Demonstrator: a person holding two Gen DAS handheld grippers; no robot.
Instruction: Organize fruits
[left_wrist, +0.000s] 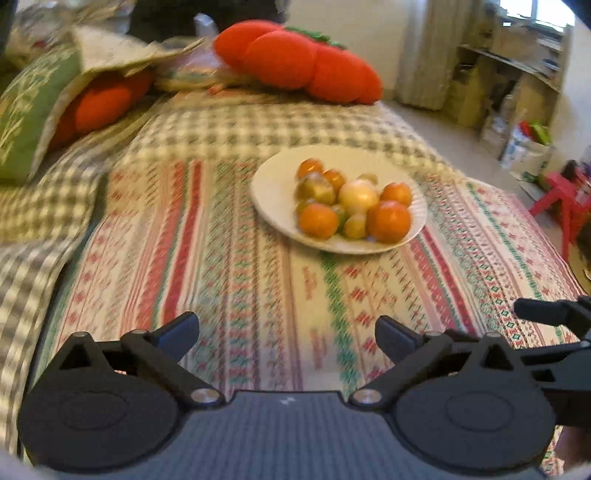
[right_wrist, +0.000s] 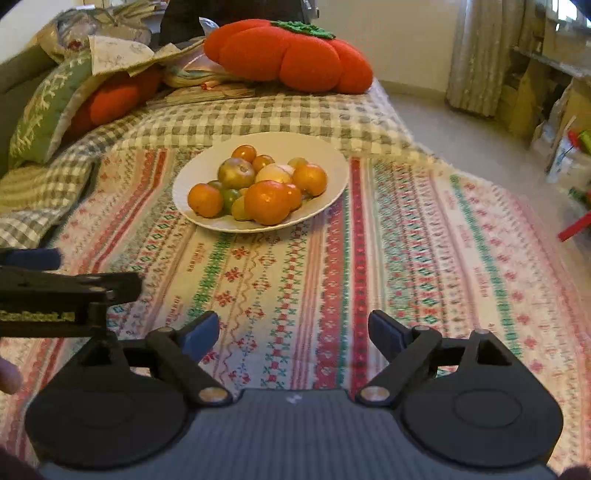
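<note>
A white plate (left_wrist: 275, 184) (right_wrist: 330, 162) sits on a striped patterned cloth (left_wrist: 229, 280) and holds a heap of fruit. In the heap are several oranges (left_wrist: 388, 220) (right_wrist: 266, 202), greenish round fruits (left_wrist: 317, 189) (right_wrist: 236, 172) and one pale yellow fruit (left_wrist: 358, 195) (right_wrist: 274, 173). My left gripper (left_wrist: 286, 328) hangs open over the bare cloth in front of the plate, nothing between its fingers. My right gripper (right_wrist: 293, 325) is also open and empty, short of the plate. Each gripper shows at the edge of the other's view.
A red tomato-shaped cushion (left_wrist: 295, 62) (right_wrist: 288, 55) lies behind the plate on a checked blanket (left_wrist: 258, 125). A green pillow (left_wrist: 26, 114) and a second red cushion are piled at the left. Shelves (left_wrist: 517, 74) and a red stool (left_wrist: 561, 199) stand on the floor to the right.
</note>
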